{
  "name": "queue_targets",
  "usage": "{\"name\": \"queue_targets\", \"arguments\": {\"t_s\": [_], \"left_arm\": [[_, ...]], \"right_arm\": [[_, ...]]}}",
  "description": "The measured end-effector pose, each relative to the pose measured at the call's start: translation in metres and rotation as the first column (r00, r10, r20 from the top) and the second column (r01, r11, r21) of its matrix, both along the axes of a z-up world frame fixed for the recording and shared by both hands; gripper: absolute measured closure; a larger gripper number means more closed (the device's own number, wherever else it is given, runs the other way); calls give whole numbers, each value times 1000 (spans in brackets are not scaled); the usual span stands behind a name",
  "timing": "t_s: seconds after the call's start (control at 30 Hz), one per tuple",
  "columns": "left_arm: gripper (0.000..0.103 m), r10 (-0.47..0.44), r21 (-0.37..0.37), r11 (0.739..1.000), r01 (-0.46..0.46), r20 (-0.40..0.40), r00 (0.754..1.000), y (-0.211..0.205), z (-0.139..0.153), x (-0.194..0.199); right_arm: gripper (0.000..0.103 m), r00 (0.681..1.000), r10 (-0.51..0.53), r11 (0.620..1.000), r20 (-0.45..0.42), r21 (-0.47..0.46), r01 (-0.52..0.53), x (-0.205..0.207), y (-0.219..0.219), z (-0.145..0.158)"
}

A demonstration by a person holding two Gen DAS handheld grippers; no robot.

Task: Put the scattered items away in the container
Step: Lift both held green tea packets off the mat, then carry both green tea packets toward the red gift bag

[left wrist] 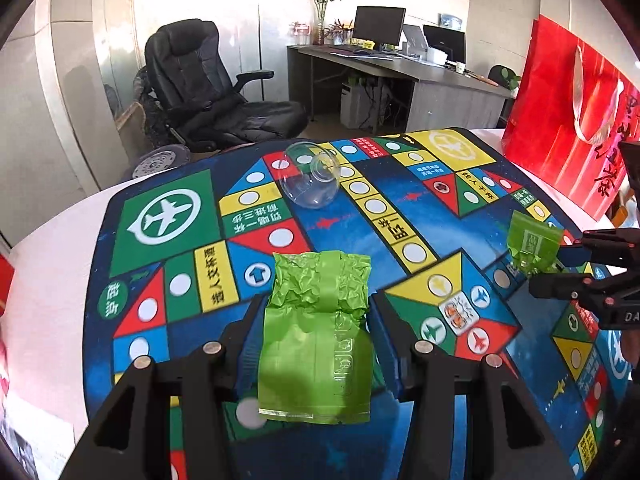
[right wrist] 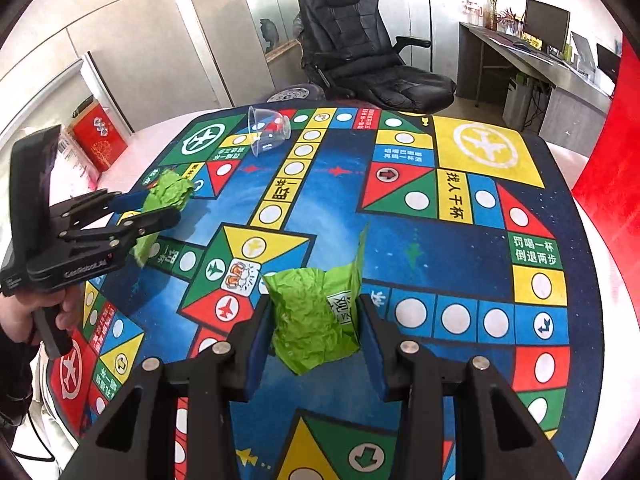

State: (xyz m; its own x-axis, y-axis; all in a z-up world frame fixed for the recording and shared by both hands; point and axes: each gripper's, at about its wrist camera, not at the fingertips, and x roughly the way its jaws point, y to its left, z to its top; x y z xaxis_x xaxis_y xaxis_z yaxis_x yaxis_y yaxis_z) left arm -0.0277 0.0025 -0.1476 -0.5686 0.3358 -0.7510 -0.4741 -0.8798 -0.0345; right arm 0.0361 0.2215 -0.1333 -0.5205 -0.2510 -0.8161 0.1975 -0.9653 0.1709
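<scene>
A green packet (left wrist: 316, 340) is clamped in the left gripper (left wrist: 314, 320), another (right wrist: 316, 312) in the right gripper (right wrist: 316, 320). The tipped cup (left wrist: 310, 178) at twelve o'clock remains unfilled.

Green packets (left wrist: 316, 332), multicoloured airplane-patterned mat (left wrist: 160, 216), red bag (left wrist: 560, 120)

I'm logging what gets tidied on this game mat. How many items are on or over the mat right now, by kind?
Green foil packets: 2, one in the left gripper, one in the right gripper
Clear plastic cups: 1, lying on its side on the mat
Total: 3
</scene>
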Motion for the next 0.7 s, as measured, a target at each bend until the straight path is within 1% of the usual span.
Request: {"name": "queue_targets", "arguments": {"t_s": [0.07, 0.2, 0.27, 0.4, 0.53, 0.63, 0.7], "left_arm": [[49, 10, 18, 1000, -10, 7, 1000, -2, -1, 5], [49, 15, -3, 1000, -15, 13, 1000, 1, -3, 10], [49, 26, 5, 1000, -26, 10, 1000, 1, 0, 15], [49, 60, -9, 998, -60, 10, 998, 4, 7, 28], [49, 65, -40, 997, -65, 16, 998, 14, 16, 51], [49, 73, -31, 997, -73, 20, 997, 18, 27, 71], [49, 55, -64, 996, -55, -8, 998, 25, 34, 90]], "right_arm": [[59, 1000, -11, 1000, 8, -4, 11, 2, 2, -2], [59, 1000, -22, 1000, 6, 3, 22, 3, 2, -2], [59, 1000, -25, 1000, -1, 7, 25, 5, 1, 0], [59, 1000, -29, 999, -8, 18, 29, 10, 0, 5], [59, 999, -42, 999, -23, 12, 42, 22, 5, 16], [59, 998, -51, 999, -32, 4, 52, 39, 13, 27], [59, 998, -57, 998, -27, 6, 58, 56, 20, 35]]}}
